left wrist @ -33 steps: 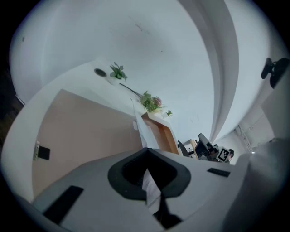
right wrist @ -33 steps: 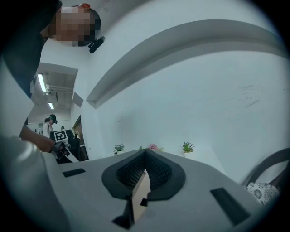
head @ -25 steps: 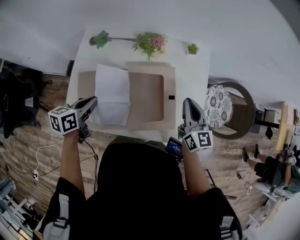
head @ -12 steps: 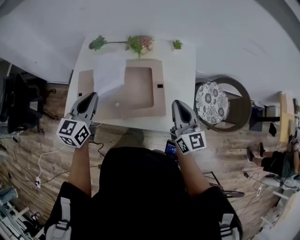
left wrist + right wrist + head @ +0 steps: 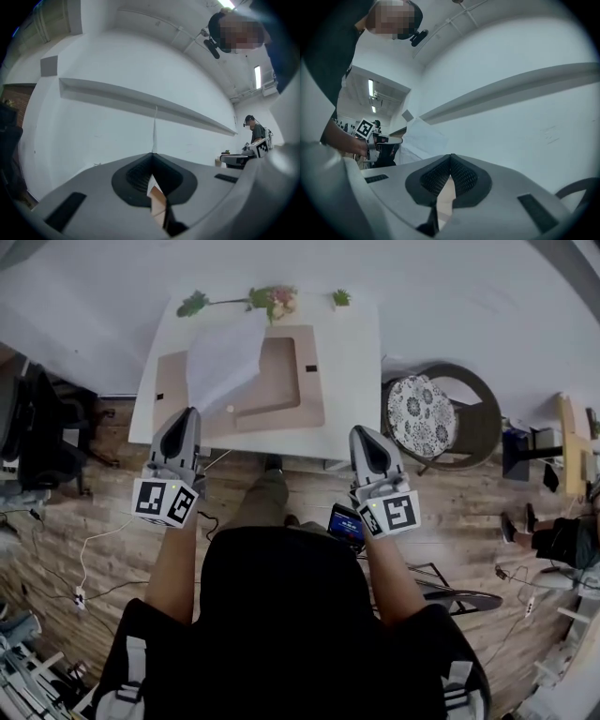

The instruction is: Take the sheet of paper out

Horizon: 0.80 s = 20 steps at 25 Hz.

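- Compared with a second earlier, the sheet of paper (image 5: 225,362) no longer lay flat on the brown folder (image 5: 295,381). It hung in the air above the folder's left part, slanting up from the left gripper (image 5: 189,412).
- Both grippers had drawn back towards the person and now sat over the wooden floor (image 5: 281,488), off the near edge of the white tabletop (image 5: 352,362). The tabletop also looked farther off in the head view.
- By my reading the sheet was free of the folder, so the taking-out was all but done. Only carrying it clear or setting it down seemed to remain.
- The left gripper was fully closed on the sheet's lower edge. In its own view the paper rose edge-on as a thin line from where the pads met.
- The right gripper (image 5: 365,431) also had its jaws pressed together, with nothing between them, and it touched neither the sheet nor the folder.
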Each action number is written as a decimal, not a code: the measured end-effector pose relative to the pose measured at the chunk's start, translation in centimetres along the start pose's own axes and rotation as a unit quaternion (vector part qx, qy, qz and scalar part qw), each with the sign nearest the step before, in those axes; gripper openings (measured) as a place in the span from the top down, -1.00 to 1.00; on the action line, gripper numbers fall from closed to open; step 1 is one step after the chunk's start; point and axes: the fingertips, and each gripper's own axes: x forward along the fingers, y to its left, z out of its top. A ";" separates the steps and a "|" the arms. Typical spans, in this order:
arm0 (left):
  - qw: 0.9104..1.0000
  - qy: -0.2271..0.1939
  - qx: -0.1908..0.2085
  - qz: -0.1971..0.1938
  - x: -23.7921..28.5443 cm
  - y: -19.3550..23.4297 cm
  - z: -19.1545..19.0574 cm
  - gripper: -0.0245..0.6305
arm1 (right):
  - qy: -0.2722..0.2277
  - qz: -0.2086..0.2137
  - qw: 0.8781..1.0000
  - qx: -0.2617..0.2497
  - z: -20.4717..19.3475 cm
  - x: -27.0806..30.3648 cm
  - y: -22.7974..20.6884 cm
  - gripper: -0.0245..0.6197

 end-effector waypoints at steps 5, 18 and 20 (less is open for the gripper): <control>1.000 0.000 -0.010 -0.006 -4.3 -2.3 0.1 0.92 | -0.001 -0.010 1.000 0.000 0.2 -4.3 2.0 0.89; 0.997 0.025 -0.065 -0.013 -14.3 -3.7 -3.5 0.92 | 0.019 -0.047 0.999 0.010 -0.9 -11.5 8.1 0.89; 0.997 0.025 -0.076 -0.020 -15.4 -3.8 -3.6 0.92 | 0.028 -0.055 0.998 0.006 -1.4 -12.2 9.1 0.89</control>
